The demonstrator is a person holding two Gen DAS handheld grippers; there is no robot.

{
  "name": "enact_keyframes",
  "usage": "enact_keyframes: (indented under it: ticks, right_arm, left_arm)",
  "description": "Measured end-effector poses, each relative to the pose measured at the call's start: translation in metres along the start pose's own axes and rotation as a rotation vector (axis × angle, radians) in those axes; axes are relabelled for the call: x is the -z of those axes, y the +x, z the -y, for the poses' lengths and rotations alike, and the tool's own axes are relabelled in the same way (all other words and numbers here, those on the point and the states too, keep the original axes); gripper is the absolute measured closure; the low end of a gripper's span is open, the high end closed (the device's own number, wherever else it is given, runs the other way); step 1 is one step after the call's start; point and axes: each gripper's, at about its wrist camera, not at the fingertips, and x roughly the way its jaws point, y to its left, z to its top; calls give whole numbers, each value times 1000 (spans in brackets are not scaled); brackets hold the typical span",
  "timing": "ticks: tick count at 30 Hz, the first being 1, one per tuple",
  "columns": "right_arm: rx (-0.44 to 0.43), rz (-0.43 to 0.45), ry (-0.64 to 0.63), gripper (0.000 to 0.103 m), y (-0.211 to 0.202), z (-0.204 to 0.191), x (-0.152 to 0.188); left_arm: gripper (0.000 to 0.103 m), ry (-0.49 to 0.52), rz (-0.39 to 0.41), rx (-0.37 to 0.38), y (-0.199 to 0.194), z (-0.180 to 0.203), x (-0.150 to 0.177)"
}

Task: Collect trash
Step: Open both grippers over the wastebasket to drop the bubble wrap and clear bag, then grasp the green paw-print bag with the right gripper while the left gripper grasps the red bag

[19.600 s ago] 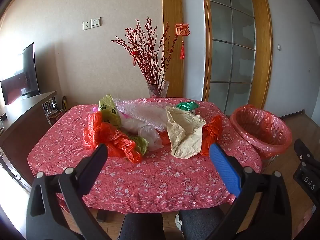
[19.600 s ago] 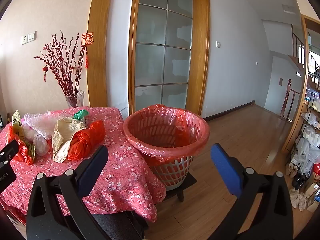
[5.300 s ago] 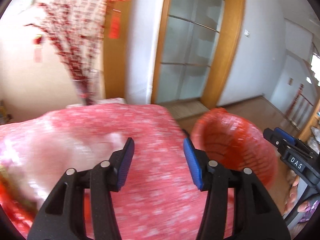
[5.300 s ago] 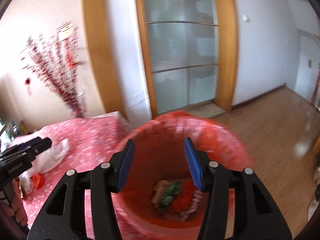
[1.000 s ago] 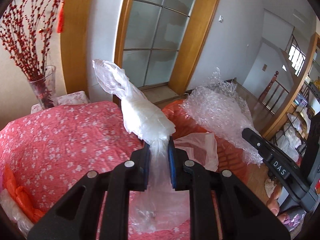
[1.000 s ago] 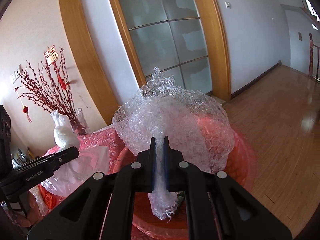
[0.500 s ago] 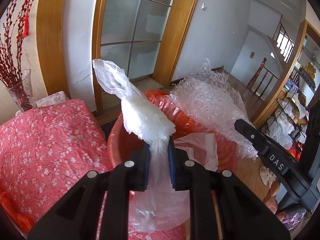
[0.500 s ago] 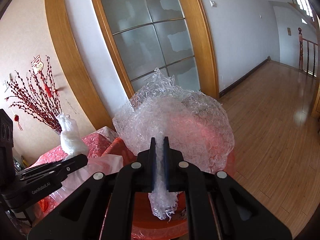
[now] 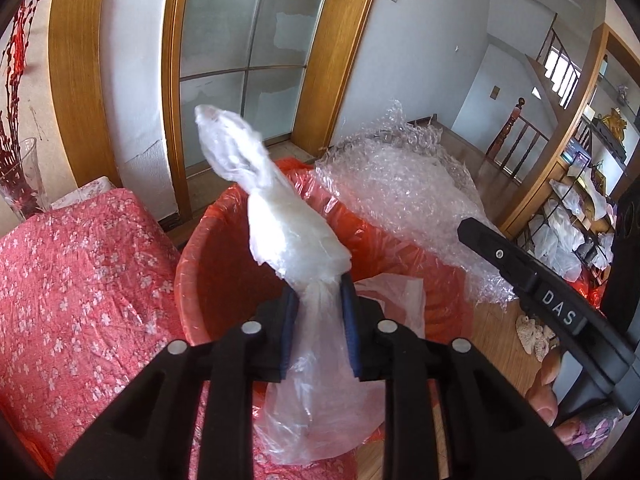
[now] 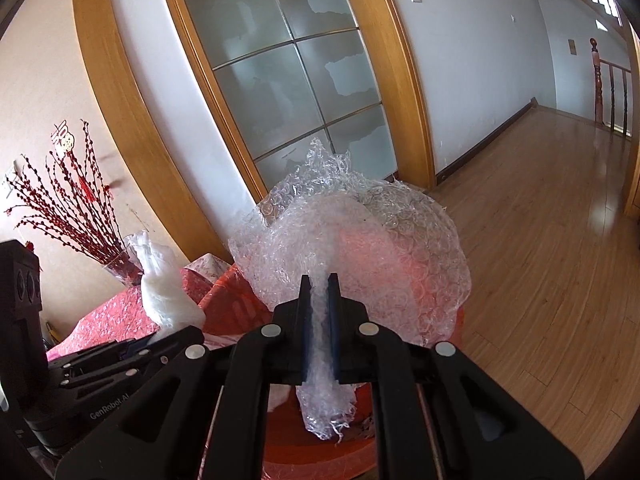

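Observation:
My left gripper (image 9: pixel 318 296) is shut on a clear plastic bag (image 9: pixel 276 216) and holds it over the red-lined trash basket (image 9: pixel 192 264). The bag's top stands upright and its tail hangs below the jaws. My right gripper (image 10: pixel 319 284) is shut on a big wad of bubble wrap (image 10: pixel 360 240), held above the same basket (image 10: pixel 236 300). The bubble wrap also shows in the left wrist view (image 9: pixel 400 192), over the basket's right side. The plastic bag shows in the right wrist view (image 10: pixel 160 284) at the left.
The table with a red flowered cloth (image 9: pixel 72 272) lies left of the basket. A glass vase with red branches (image 10: pixel 72 208) stands at its far side. A glass-panelled door (image 9: pixel 248 52) is behind. Wooden floor (image 10: pixel 560 240) stretches to the right, with shelves (image 9: pixel 580 208) beyond.
Both grippers have swung further right and over the basket with their loads. The basket now fills more of the left wrist view and the table has slid left.

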Motion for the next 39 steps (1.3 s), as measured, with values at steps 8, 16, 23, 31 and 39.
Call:
enact_keyframes:
  ticks: [8,16,23,31,39]
  right_arm:
    - [-10,-16,0,70,1,1,4]
    - [16,-1,-20,70,-6,0,2]
    - [13,14,-88,70,-14,-20,5]
    - [-98,-11,-215,70,-18,-83,23]
    - [-320,-109,-381,70,-16,-181,69]
  left_arm:
    - [64,-19,-6,-12,0,-8,8]
    - [63,-54,23,-56,-18,-28,17]
    - [62,-92,96,-145,-61,-53,33]
    - [58,-178,202,-335,-143,-99,79]
    - [56,-317,265,-593,-231,-154,144]
